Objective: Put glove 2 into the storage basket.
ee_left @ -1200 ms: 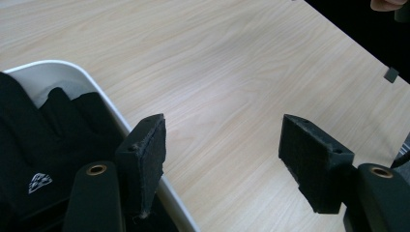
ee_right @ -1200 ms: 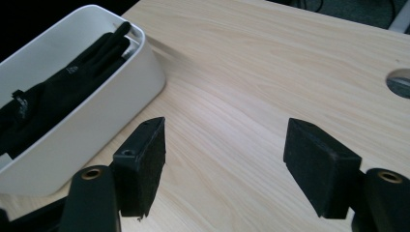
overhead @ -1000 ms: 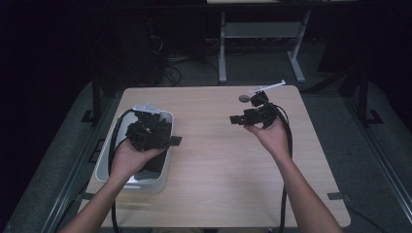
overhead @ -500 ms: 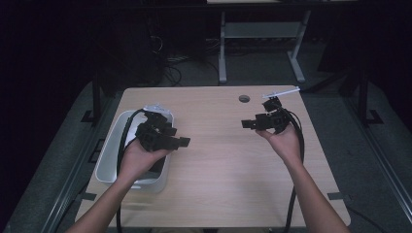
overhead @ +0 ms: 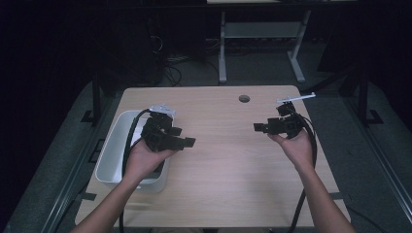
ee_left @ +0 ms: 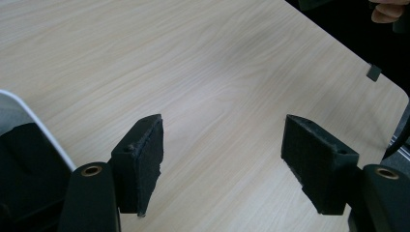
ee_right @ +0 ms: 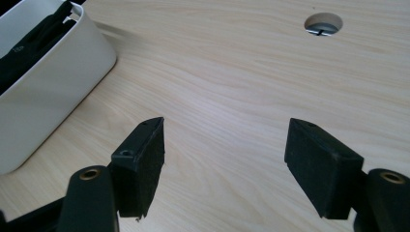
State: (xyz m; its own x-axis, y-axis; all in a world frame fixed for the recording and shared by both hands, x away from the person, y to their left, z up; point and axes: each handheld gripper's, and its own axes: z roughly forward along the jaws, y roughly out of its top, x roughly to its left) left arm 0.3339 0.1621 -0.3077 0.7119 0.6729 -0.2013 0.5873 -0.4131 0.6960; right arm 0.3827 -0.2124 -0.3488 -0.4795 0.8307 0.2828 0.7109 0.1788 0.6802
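Gaping over bare table [overhead: 228,160] (jaws spread), both grippers.

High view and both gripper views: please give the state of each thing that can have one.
left gripper: open, empty, held above the table.
right gripper: open, empty, held above the table.
white bin: upright, uncovered, something dark inside.
table hole: uncovered.

High overhead; gripper views close, sharing table [overhead: 233,160]
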